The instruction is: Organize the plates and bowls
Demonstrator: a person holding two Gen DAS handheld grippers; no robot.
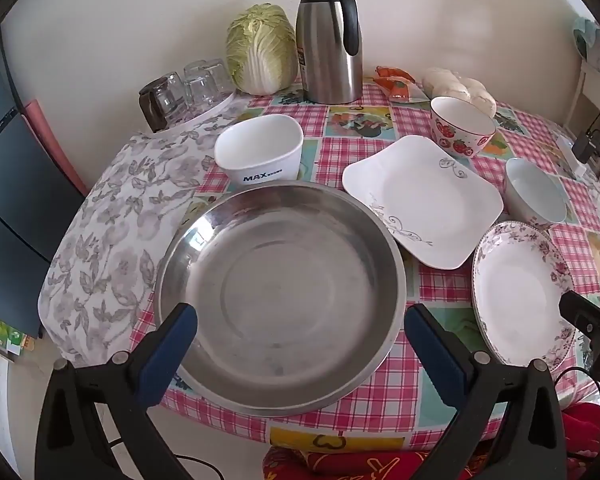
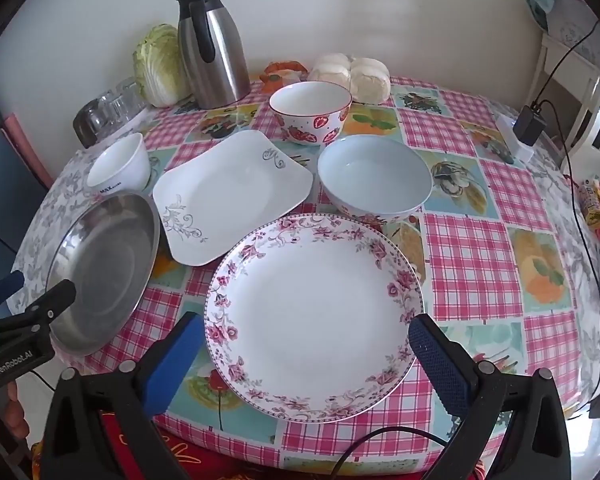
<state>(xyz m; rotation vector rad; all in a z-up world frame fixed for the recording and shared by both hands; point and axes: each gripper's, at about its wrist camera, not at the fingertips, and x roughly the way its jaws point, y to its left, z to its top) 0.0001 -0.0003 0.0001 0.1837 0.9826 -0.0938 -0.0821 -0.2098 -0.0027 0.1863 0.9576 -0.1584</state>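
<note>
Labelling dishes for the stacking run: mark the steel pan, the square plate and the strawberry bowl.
steel pan [image 1: 278,280], left wrist view, on its flat bottom.
square plate [image 2: 236,196], right wrist view, on its white centre.
strawberry bowl [image 2: 312,128], right wrist view, on its painted outer wall.

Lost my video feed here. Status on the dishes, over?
Left gripper and right gripper open, empty. Steel basin, floral plate, square plate and three bowls unstacked on table. Nothing blocking.
</note>
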